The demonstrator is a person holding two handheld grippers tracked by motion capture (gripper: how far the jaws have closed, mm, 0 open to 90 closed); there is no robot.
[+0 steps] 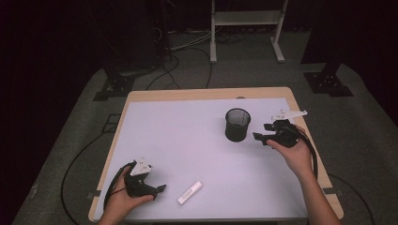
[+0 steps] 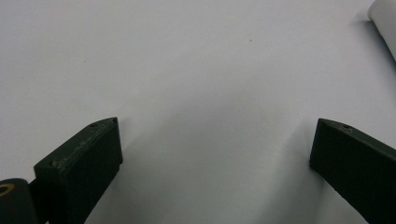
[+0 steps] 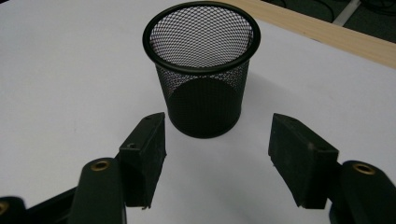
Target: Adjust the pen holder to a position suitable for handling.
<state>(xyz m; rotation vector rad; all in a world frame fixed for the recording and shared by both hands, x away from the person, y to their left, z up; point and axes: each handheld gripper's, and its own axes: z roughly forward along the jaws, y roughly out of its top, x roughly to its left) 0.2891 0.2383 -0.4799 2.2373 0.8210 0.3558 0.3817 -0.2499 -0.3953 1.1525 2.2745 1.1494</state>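
- High view puts our left gripper (image 1: 159, 188) at about seven o'clock on the white table (image 1: 187, 136), low over the surface, with our hand wrapped around its body.
- At about four o'clock from that gripper, just beside it, lies a small white stick-shaped object (image 1: 190, 192), flat on the table and angled toward one o'clock.
- In the left gripper view our jaws stand wide apart with bare table between them; the white object's rounded end (image 2: 385, 23) peeks in at two o'clock, apart from both jaws.
- Our right gripper (image 1: 259, 138) sits at about three o'clock on the table, pointing toward nine o'clock at the black mesh cup (image 1: 237, 124).
- The cup stands upright, near the tips of that gripper but not touching them.
- In the right gripper view our jaws are spread open, and the mesh cup (image 3: 203, 70) stands at twelve o'clock just beyond them, its rim round and its inside empty as far as we can see.
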